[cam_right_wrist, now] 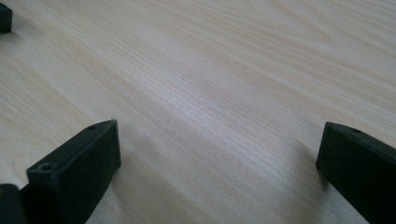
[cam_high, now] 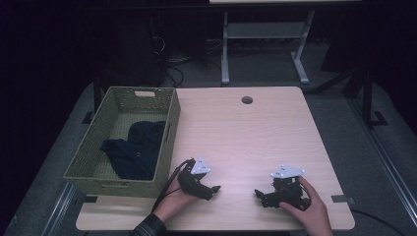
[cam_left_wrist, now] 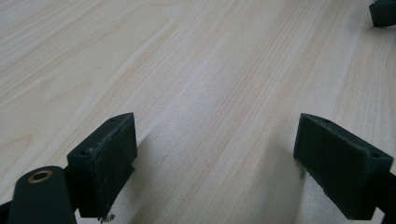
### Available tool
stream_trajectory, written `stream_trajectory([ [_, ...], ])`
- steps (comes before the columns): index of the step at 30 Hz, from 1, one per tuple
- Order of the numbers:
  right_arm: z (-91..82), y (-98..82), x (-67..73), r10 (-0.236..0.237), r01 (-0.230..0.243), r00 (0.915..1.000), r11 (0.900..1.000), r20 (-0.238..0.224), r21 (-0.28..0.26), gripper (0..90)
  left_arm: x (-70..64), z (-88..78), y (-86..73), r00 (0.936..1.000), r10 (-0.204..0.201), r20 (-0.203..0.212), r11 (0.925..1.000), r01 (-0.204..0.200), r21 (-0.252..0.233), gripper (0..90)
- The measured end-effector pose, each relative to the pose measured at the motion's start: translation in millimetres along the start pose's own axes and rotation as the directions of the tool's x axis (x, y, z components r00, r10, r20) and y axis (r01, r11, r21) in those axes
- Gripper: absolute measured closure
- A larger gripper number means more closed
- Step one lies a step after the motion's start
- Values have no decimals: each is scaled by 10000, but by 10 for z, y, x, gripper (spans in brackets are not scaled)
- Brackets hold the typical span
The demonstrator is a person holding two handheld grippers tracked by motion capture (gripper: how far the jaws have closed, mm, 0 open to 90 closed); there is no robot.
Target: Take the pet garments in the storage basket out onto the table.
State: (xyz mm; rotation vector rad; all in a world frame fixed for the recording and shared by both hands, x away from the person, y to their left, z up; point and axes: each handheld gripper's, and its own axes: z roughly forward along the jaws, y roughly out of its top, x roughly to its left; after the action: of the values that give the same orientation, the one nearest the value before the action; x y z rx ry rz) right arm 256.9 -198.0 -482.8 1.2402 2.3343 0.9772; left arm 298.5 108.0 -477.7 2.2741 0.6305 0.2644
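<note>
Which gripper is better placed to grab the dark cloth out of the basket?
Left, most likely. The left gripper sits beside the basket holding the cloth, while the right gripper rests farther off across the table. Both have their jaws open and hold nothing.

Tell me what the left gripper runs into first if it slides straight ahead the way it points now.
Most likely the right gripper. The left gripper rests open on the table, pointing at it across bare wood. In the left gripper view a dark jaw tip sits off to one side, so it might slip past.
</note>
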Motion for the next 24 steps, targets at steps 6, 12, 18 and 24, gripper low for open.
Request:
stream_trajectory([
  [6,0,0,0,-4,4,10000,10000,2,-4,0,0,0,0,10000,3,1,10000,-3,-2,127],
  [12,0,0,0,0,0,10000,10000,1,0,0,-1,1,1,10000,3,-8,10000,-3,1,126],
  [18,0,0,0,4,-4,10000,10000,1,3,0,1,2,21,9999,-111,-56,9999,112,100,129],
  [24,0,0,0,2,-2,10000,10000,-1,-1,0,15,-46,67,9996,-264,-43,9996,264,54,129],
])
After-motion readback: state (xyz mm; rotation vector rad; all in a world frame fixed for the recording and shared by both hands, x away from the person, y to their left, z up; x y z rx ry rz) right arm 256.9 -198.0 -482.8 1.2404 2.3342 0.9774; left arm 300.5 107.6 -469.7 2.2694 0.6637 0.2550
